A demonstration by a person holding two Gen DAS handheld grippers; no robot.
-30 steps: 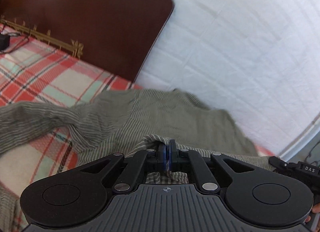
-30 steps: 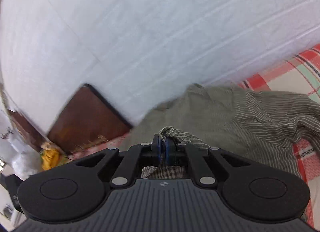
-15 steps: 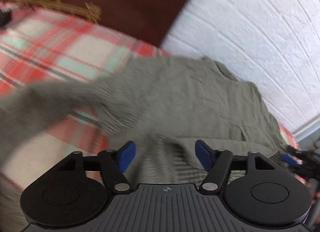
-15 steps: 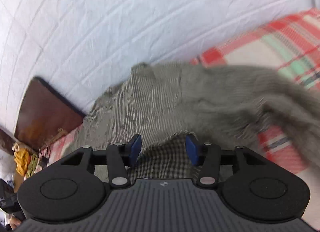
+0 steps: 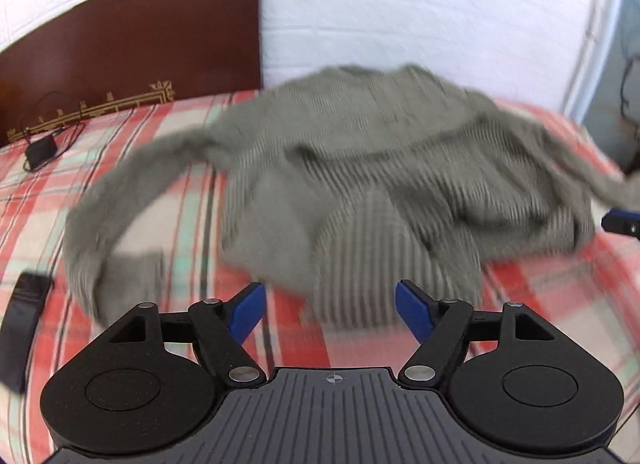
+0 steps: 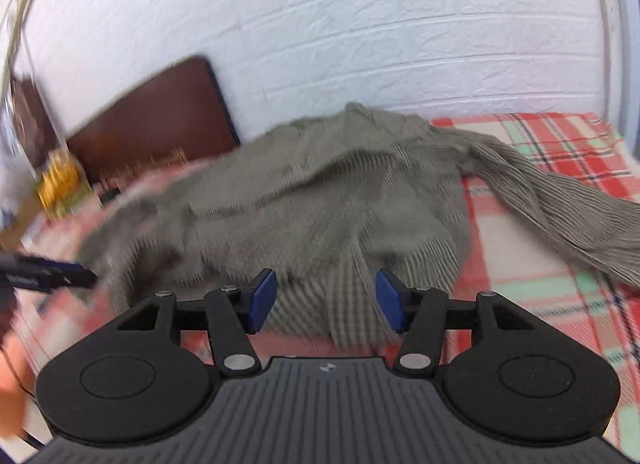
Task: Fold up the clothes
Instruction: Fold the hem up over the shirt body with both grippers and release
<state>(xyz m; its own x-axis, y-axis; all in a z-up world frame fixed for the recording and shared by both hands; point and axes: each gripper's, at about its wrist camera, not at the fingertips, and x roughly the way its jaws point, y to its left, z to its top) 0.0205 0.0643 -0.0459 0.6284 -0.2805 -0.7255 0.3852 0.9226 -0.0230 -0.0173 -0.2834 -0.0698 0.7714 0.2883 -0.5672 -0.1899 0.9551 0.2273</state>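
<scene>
Both grippers have let go of the grey striped shirt [image 5: 384,168] and pulled back from it since a second ago. Left gripper [image 5: 330,310]: jaws wide and opening, nothing between the blue pads. Right gripper [image 6: 326,304]: jaws moderately apart and opening, clear of the cloth, hem seen beyond the gap. Shirt lies rumpled on the plaid bedspread [image 5: 168,132], sleeves flung to either side, collar end near the white brick wall [image 6: 360,44]. Dark wooden headboard [image 5: 132,36] behind. Frames blurred.
</scene>
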